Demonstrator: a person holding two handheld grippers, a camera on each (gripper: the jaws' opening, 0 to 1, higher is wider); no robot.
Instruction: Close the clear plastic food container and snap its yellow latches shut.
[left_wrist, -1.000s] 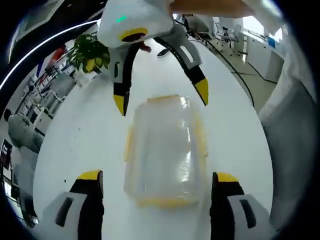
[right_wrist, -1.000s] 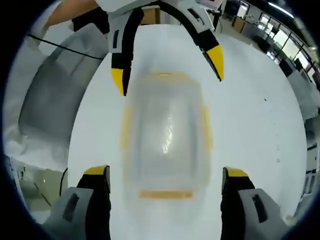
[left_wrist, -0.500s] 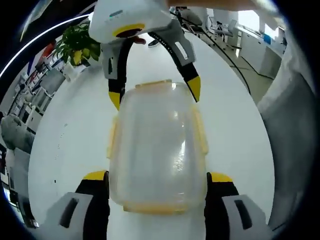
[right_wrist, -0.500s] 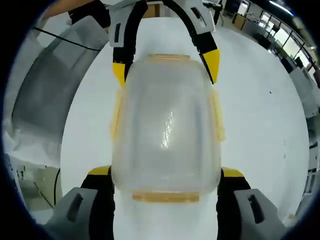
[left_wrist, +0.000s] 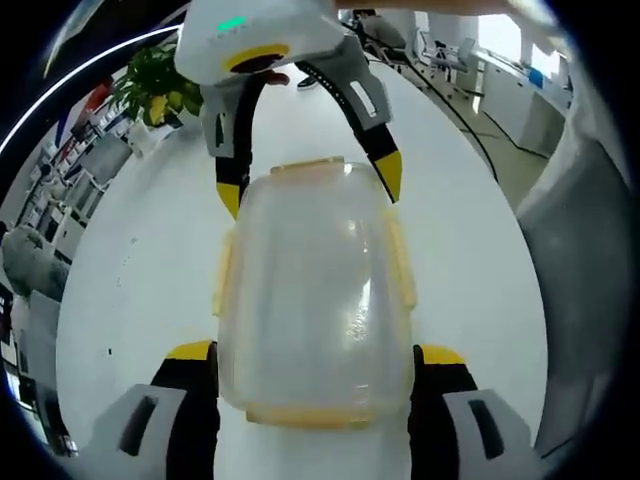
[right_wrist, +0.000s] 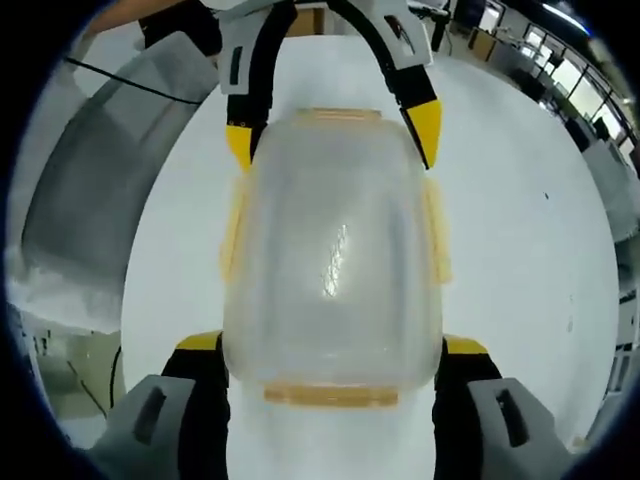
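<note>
The left gripper (left_wrist: 312, 365) has its jaws spread wide around the near end of the clear plastic food container (left_wrist: 312, 300), yellow tips just beside its two sides. The right gripper (right_wrist: 330, 360) straddles the opposite end in the same wide-open way. Beyond the container's yellow latches (right_wrist: 434, 232), bare white table (right_wrist: 500, 200) lies outside each jaw.

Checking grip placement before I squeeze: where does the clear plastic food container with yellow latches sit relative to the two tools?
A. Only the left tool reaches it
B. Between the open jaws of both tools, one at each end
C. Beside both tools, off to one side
B: the clear plastic food container lies on the white table, with the left tool straddling one end and the right tool the opposite end, jaws open.
</note>
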